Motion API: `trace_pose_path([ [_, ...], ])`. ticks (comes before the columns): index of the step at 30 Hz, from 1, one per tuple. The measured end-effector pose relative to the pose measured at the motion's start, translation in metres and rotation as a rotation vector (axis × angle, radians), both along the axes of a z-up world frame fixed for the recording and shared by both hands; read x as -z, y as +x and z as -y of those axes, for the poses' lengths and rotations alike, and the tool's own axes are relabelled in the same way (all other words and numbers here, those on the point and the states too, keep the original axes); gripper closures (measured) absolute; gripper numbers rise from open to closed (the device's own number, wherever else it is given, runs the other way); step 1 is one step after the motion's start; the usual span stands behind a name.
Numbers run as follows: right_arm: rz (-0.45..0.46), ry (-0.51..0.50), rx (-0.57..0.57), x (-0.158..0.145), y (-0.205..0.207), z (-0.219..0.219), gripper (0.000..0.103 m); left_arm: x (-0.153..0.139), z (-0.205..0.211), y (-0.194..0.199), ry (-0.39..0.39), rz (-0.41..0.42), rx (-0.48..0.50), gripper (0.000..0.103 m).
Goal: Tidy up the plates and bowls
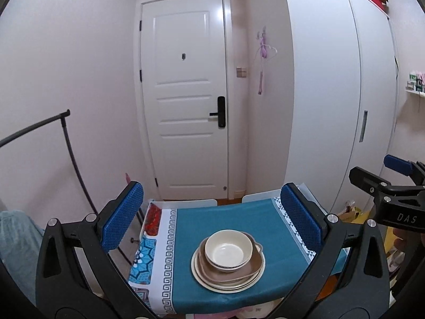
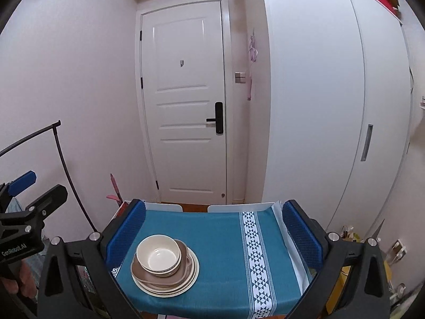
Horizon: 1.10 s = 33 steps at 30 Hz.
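A cream bowl [image 1: 229, 249] sits on a brown plate [image 1: 247, 268], which rests on a stack of cream plates [image 1: 228, 285] on the teal tablecloth [image 1: 228, 218]. The same stack shows in the right wrist view: the bowl [image 2: 158, 254], the brown plate [image 2: 186, 263], the cream plates [image 2: 170, 289]. My left gripper [image 1: 212, 220] is open and empty, held above and behind the stack. My right gripper [image 2: 213, 234] is open and empty, with the stack low between its fingers, toward the left one. Each gripper shows at the edge of the other's view.
The small table [image 2: 233, 252] stands before a white door [image 1: 186, 98]. A tall white wardrobe [image 1: 332, 93] is on the right. A black clothes rack [image 1: 66, 143] stands at the left. Two white chair backs [image 2: 239, 208] sit behind the table. Clutter lies on the floor at the right.
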State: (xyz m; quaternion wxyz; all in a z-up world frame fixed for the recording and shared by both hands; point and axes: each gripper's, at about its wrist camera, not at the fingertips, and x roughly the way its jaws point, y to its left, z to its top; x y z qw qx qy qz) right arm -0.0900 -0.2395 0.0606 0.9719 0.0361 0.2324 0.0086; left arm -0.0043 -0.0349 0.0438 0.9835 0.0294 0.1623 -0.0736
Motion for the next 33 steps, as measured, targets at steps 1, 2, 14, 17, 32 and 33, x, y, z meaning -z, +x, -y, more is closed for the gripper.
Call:
trace_pose_path([
  [1,0.004,0.0,0.001,-0.001,-0.003,0.0,0.001,-0.001,0.001,-0.002,0.001,0.001,0.0,0.0],
  [2,0.006,0.0,0.002,-0.003,-0.004,0.0,0.001,-0.001,0.0,-0.002,-0.002,0.002,-0.001,0.0],
  [14,0.027,-0.011,0.013,-0.008,-0.014,-0.003,0.001,-0.006,-0.003,-0.011,-0.01,0.017,-0.01,0.0],
  [17,0.026,-0.009,0.013,-0.008,-0.014,-0.003,0.001,-0.005,-0.003,-0.011,-0.012,0.015,-0.007,0.0],
  [32,0.002,-0.006,0.013,-0.005,-0.009,-0.008,0.001,-0.004,-0.005,-0.007,-0.006,0.009,-0.011,0.0],
  [33,0.001,-0.006,0.014,-0.005,-0.008,-0.008,0.001,-0.004,-0.005,-0.006,-0.008,0.01,-0.007,0.0],
])
